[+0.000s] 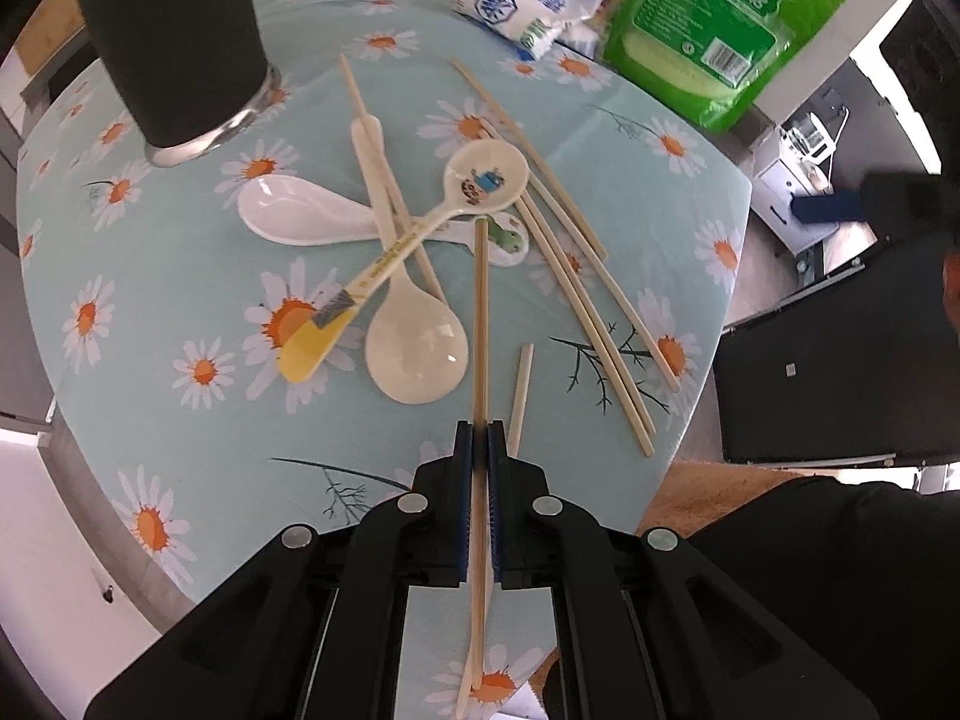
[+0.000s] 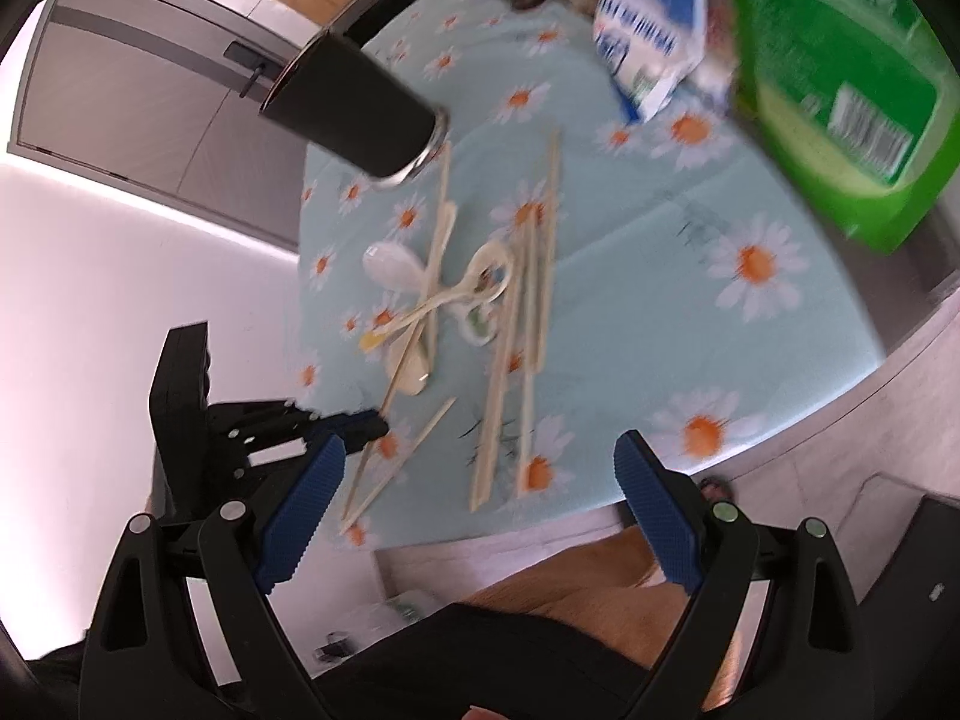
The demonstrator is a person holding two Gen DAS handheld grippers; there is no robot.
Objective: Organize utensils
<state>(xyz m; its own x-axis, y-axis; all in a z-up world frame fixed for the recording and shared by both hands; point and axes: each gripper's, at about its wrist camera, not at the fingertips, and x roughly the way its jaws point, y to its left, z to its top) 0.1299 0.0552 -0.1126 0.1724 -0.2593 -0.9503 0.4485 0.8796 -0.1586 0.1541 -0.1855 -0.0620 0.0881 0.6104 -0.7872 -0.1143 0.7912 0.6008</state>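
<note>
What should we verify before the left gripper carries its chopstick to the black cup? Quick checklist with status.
1. Left gripper shut on the held chopstick: ok.
2. Grip point: near one end, most of the stick ahead of the fingers, so it may swing: not ok.
3. Held chopstick clear of the pile: cannot tell; its tip lies near the frog spoon.
4. Black cup upright on the table: ok.
5. Cup mouth free: cannot tell, rim out of the left view.
6. Right gripper open, holding nothing, back at the table edge: ok.
</note>
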